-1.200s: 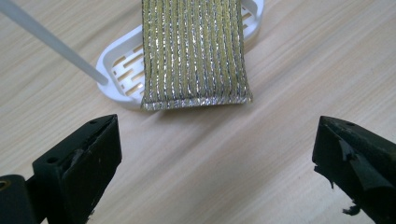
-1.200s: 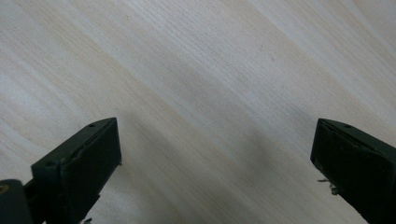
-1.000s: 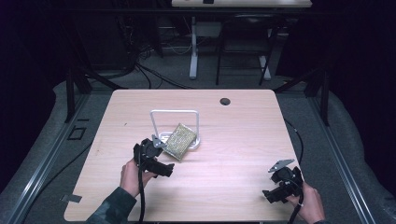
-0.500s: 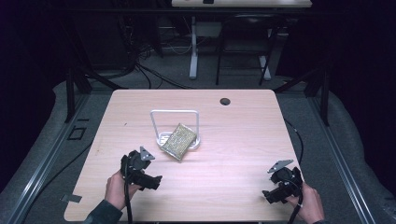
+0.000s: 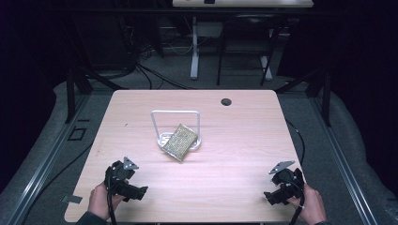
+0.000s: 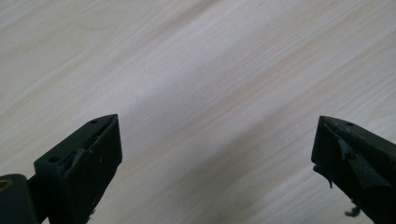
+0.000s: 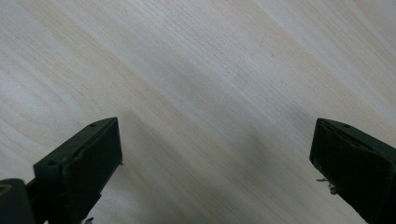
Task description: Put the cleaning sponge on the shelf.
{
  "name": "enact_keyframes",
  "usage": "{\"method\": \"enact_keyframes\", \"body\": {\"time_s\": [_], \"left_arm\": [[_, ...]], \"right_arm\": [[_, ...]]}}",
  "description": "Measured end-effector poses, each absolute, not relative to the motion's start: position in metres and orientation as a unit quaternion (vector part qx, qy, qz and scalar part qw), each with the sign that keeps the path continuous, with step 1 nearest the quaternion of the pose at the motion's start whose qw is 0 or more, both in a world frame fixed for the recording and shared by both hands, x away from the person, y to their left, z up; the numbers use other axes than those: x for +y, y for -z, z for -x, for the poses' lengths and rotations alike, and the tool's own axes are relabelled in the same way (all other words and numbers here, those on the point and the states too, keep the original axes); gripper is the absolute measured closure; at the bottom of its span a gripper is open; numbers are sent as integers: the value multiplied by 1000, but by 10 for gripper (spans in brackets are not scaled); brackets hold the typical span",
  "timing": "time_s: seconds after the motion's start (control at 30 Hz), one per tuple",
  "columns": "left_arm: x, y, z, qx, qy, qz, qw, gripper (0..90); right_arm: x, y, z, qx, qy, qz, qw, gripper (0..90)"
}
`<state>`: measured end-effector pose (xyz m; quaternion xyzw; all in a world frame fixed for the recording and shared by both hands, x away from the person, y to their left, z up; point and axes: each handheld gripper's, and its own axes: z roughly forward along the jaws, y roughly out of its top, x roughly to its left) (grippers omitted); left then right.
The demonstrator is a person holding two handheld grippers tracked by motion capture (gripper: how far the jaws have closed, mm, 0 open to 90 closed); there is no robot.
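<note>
Sponge (image 5: 179, 141), gold-speckled and flat, sits ahead of both grippers toward the far side of the table (image 5: 244, 136), leaning on or lying across the low base of a white wire rack (image 5: 176, 114); whether it rests fully in the base tray or half off it onto the wood is hard to tell. From the left gripper (image 5: 138, 191) the sponge lies forward and off to its right, clearly apart, nothing touching. From the right gripper (image 5: 268, 197) it lies forward and well off to its left, farther away. Left hand is the nearer one, so a reach from that side looks shorter. Sponge long axis runs diagonally, near-left corner to far-right corner, so jaws coming from the left gripper would probably need to close across the short width. Both grippers are released: in the left gripper view (image 6: 212, 154) the jaws stand wide apart over bare wood, nothing between them; in the right gripper view (image 7: 212, 156) the same, wide gap, bare wood grain, empty. Both are held low near the table's near edge, one at each corner.
</note>
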<state>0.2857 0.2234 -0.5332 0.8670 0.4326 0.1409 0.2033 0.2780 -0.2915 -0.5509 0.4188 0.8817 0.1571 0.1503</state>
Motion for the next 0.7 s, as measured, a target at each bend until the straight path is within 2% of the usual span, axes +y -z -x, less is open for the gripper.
{"method": "enact_keyframes", "body": {"time_s": [0.2, 0.37, 0.7], "left_arm": [[238, 540, -283, 450, -132, -861, 198, 17], [242, 547, -289, 463, -102, -857, 205, 21], [240, 549, -292, 457, -106, -860, 198, 20]], "right_arm": [[-293, 553, -280, 881, -155, -420, 152, 16], [-293, 553, -281, 883, -149, -416, 154, 15], [-292, 551, -281, 883, -154, -416, 154, 16]]}}
